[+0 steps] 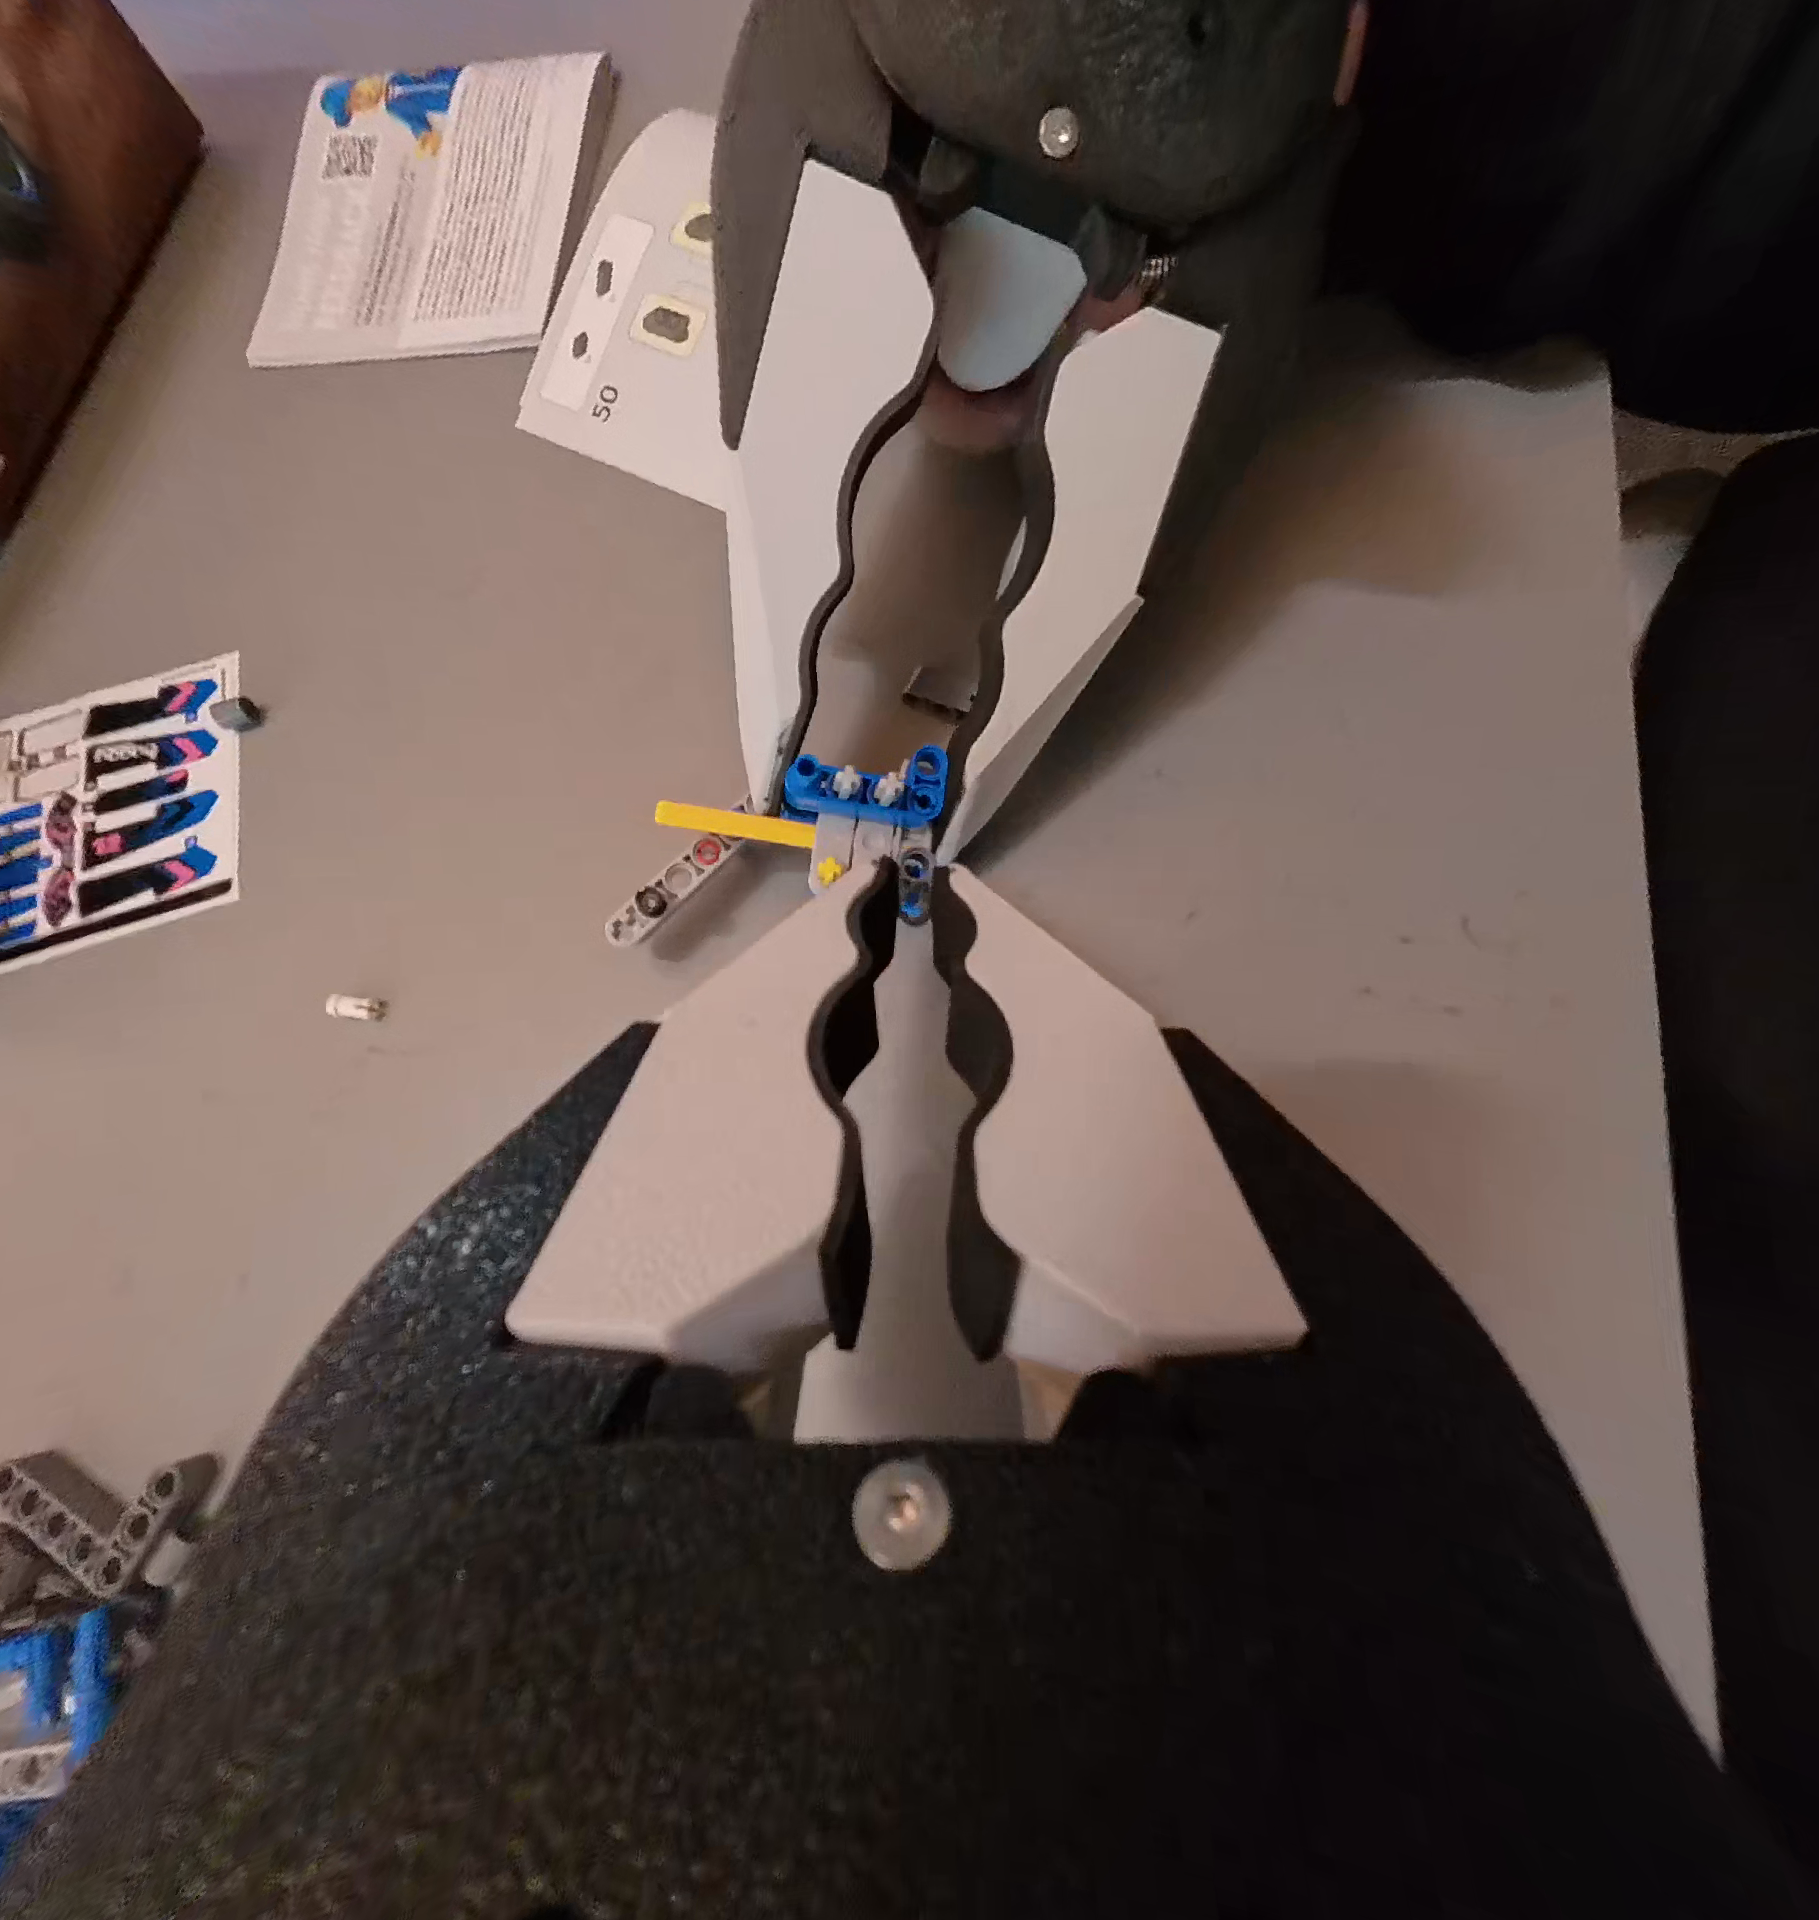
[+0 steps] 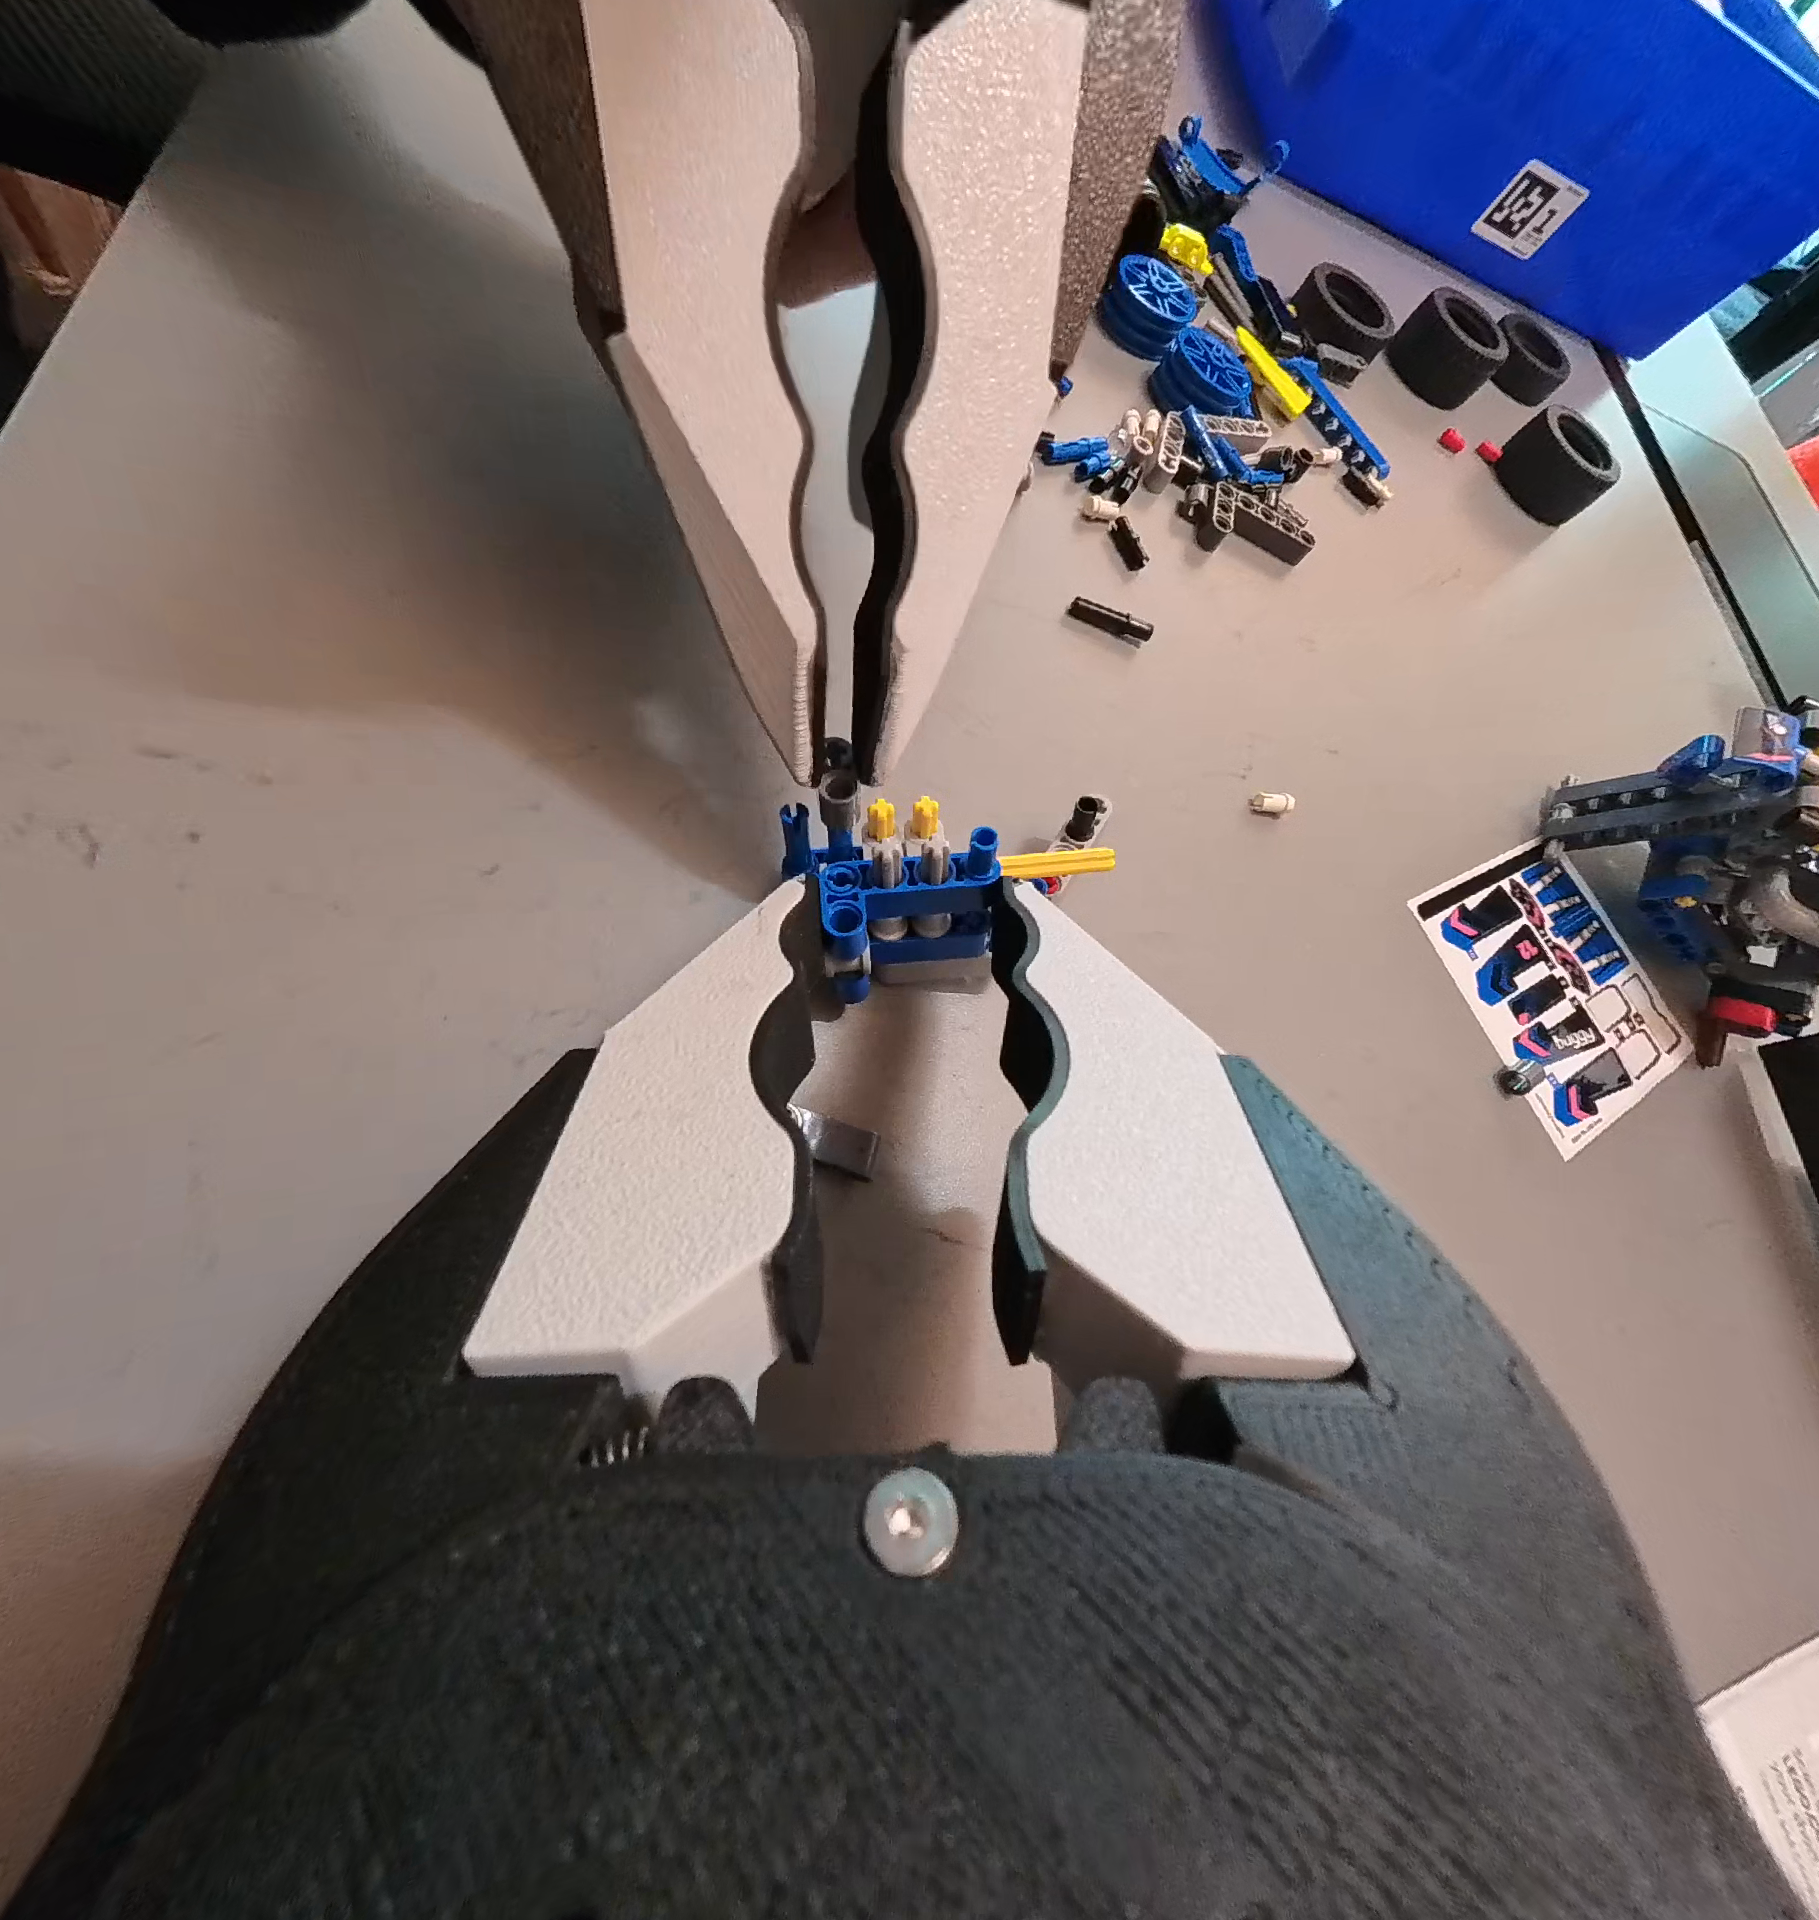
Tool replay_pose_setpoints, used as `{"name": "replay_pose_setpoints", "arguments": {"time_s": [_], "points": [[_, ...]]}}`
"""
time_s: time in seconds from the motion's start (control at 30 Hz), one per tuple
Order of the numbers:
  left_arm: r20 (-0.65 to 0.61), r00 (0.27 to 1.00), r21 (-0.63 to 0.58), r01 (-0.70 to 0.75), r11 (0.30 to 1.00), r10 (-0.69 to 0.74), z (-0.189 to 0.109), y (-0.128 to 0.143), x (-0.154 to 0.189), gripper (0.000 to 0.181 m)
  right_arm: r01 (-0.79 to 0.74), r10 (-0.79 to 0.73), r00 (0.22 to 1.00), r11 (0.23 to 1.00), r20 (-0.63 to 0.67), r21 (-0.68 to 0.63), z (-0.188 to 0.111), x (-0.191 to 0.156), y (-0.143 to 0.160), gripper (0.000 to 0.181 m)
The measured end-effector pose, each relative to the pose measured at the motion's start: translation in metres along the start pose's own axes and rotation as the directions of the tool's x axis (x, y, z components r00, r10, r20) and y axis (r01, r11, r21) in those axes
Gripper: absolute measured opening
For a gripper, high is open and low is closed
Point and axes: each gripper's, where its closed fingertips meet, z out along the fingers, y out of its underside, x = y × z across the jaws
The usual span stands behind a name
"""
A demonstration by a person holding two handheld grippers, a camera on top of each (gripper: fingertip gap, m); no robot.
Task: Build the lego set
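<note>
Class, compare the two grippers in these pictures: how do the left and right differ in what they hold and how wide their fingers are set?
The right gripper clamps the wide blue subassembly; the left gripper pinches only a small pin at its fingertips. The right's fingers are set well apart, the left's are nearly together. Both have pale fingers with wavy black pads, and they meet tip to tip at the model.

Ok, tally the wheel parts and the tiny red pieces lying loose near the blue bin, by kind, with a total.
Black tyres: 4
Blue wheel rims: 2
Small red pieces: 2
Total: 8
</note>
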Motion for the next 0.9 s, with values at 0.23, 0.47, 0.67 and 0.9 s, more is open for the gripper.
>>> {"name": "replay_pose_setpoints", "arguments": {"time_s": [0.23,0.47,0.67,0.9], "points": [[0.037,0.998,-0.069,-0.055,0.996,0.058,0.0001,0.0003,-0.0001,0.004,-0.001,0.001,1.000,1.000,-0.003,-0.001,0.0000,0.0005,0.0001,0.031],[0.100,0.993,-0.095,-0.058,0.994,0.068,0.0009,0.0004,0.0006,0.004,-0.004,0.004,1.000,1.000,-0.003,-0.002,0.0000,0.0008,0.0002,0.031],[0.093,0.991,-0.102,-0.090,0.991,0.099,0.0013,0.0017,0.0007,0.004,-0.006,0.006,1.000,1.000,-0.003,-0.003,0.0000,0.0010,0.0003,0.031],[0.046,0.999,-0.069,0.009,0.998,-0.006,0.0030,0.0023,0.0008,0.004,-0.007,0.007,1.000,1.000,-0.003,-0.003,0.0000,0.0011,0.0005,0.031]]}}
